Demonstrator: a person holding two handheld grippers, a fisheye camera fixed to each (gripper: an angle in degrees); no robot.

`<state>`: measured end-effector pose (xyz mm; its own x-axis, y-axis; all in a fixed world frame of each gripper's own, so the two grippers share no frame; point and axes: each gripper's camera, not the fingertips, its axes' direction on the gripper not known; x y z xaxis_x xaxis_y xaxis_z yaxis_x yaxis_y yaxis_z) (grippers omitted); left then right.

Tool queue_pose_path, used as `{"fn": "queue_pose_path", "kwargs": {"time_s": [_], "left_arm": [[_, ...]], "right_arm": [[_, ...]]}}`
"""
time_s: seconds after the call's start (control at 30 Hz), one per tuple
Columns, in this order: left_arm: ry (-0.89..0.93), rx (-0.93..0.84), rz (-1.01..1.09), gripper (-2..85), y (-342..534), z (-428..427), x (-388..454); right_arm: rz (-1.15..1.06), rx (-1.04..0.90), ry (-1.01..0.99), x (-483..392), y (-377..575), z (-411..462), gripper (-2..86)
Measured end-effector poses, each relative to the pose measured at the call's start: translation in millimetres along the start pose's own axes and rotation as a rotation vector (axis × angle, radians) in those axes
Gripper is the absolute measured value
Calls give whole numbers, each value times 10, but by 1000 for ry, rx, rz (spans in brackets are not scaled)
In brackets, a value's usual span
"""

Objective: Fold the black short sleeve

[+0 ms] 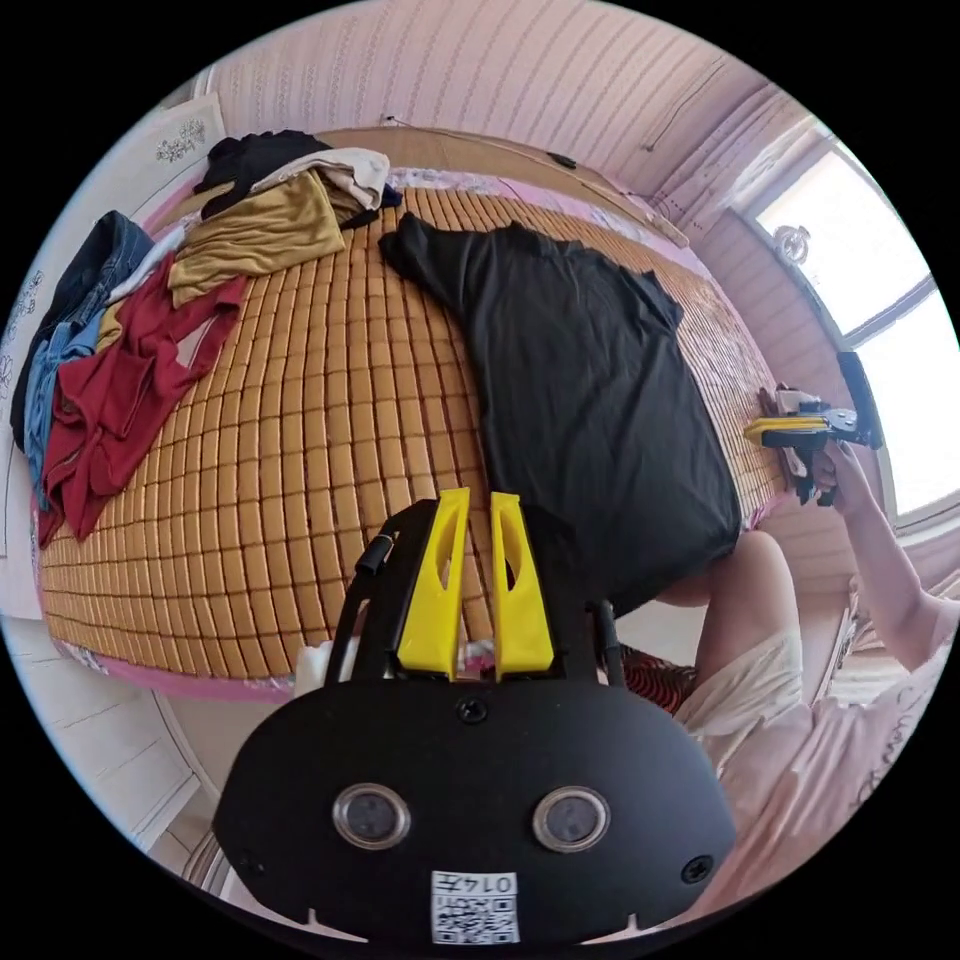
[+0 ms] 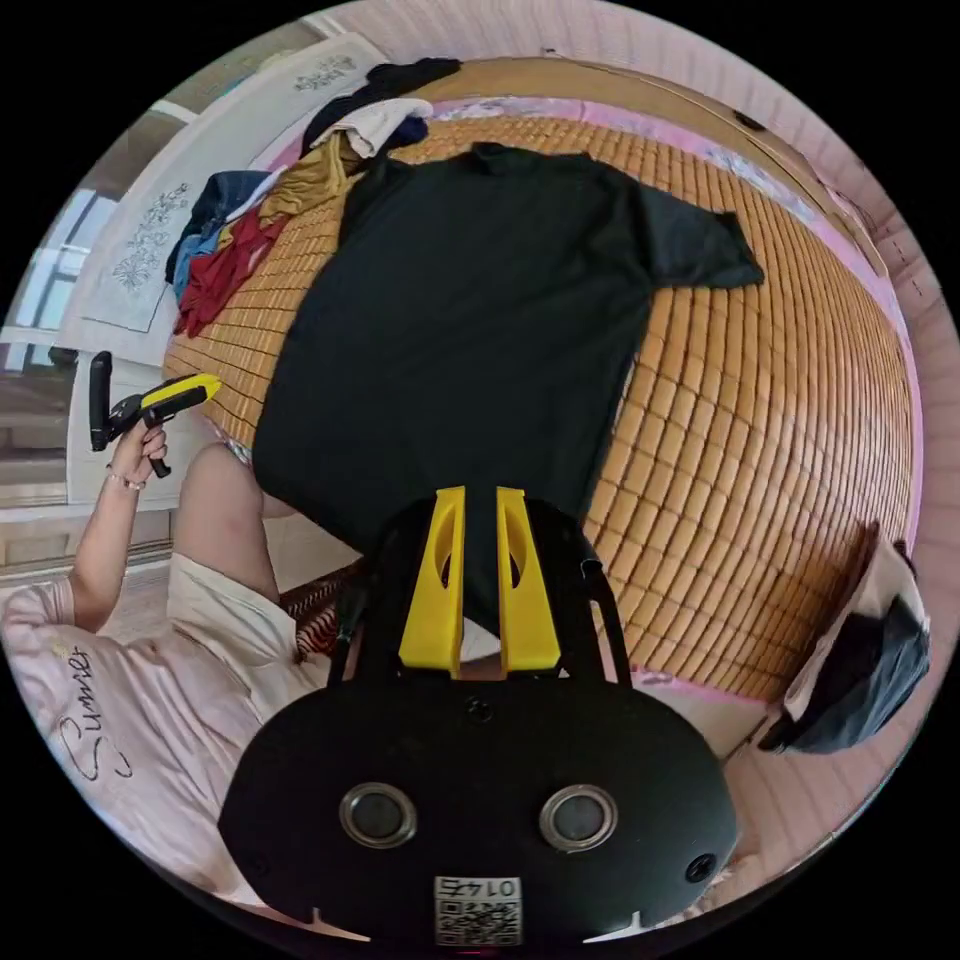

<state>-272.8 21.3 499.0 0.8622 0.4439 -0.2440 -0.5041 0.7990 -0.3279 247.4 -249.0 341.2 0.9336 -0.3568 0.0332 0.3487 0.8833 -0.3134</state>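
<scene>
The black short-sleeve shirt [image 1: 590,390] [image 2: 480,300] lies spread flat, front down or up I cannot tell, on a bamboo mat [image 1: 330,420] [image 2: 760,420] covering a bed. Both sleeves are out and its hem hangs over the near edge. My left gripper [image 1: 480,495] hovers over the mat beside the hem, its jaws nearly together with nothing between them. My right gripper [image 2: 480,492] hangs above the hem, its jaws likewise close and empty. Each gripper appears in the other's view, held up off the bed: right gripper [image 1: 790,428], left gripper [image 2: 175,392].
A heap of clothes [image 1: 150,330] [image 2: 250,240], red, mustard, blue and dark, sits at the mat's far corner. A person in a pink top [image 2: 110,700] stands at the bed's edge. A dark bundle [image 2: 860,660] lies beside the bed.
</scene>
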Motion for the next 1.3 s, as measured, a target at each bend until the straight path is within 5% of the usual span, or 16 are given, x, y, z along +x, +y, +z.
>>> {"fn": "queue_pose_path", "kwargs": {"time_s": [0.27,0.5,0.57,0.77,0.97,1.3], "left_arm": [[-81,81,-41,56,-1416,359,-642],[-1,44,-89,53,-1766,470,-1009],[20,34,-84,53,-1759,444,-1047],[180,86,8,52,-1656,176,-957],[172,-28,194,74,-1803,267,-603],[63,-139,314,81,-2521,717,-125]], "right_arm": [[-289,82,-59,-669,-2552,261,76],[-160,4,29,-891,-3972,913,85],[-126,-46,19,-796,-4017,1008,42],[-21,273,-284,-274,-2823,189,12],[183,77,-211,199,-2013,385,60],[224,126,-234,324,-2204,443,80]]}}
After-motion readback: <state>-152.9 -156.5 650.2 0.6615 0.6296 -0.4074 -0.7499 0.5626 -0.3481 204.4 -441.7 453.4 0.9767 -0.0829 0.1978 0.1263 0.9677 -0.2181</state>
